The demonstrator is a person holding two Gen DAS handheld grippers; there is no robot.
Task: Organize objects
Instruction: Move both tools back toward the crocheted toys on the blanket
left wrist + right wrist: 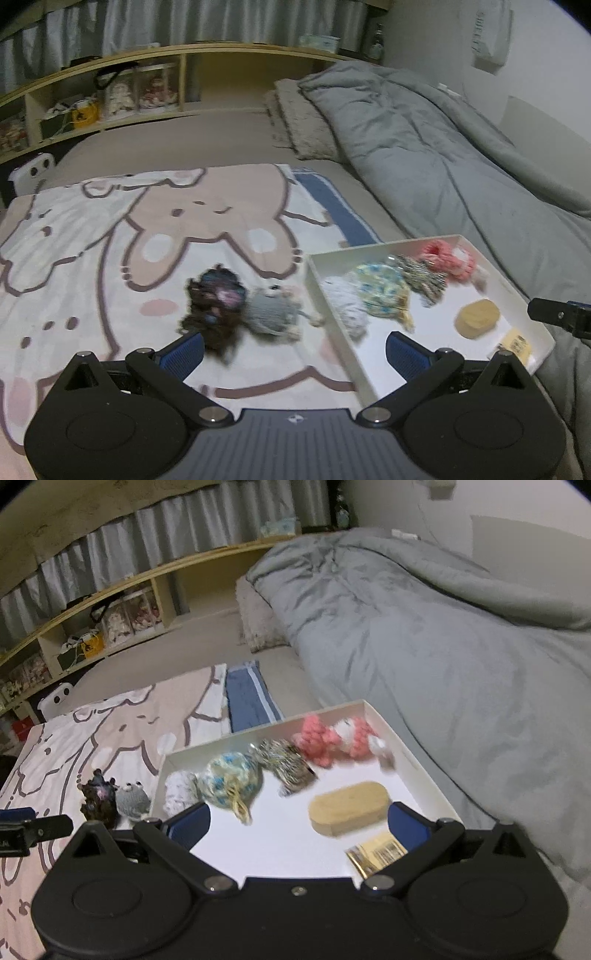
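Observation:
A white tray [532,306] [424,771] sits on the bed. It holds a white knit piece [179,790], a blue-yellow knit toy [229,779], a mottled brown one [286,762], a pink-and-white one [332,738], a wooden oval block [349,806] and a yellow packet [376,856]. A dark knit toy [214,302] [98,799] and a grey knit toy [271,310] [133,799] lie on the cartoon blanket [110,258] left of the tray. My left gripper [293,354] is open and empty, just before these two. My right gripper [299,825] is open and empty over the tray's near part.
A grey duvet [461,155] [443,646] is heaped to the right of the tray. A fuzzy pillow [303,122] lies at the back. A wooden shelf [110,96] with bags and boxes runs behind the bed. A blue towel [247,698] lies beyond the tray.

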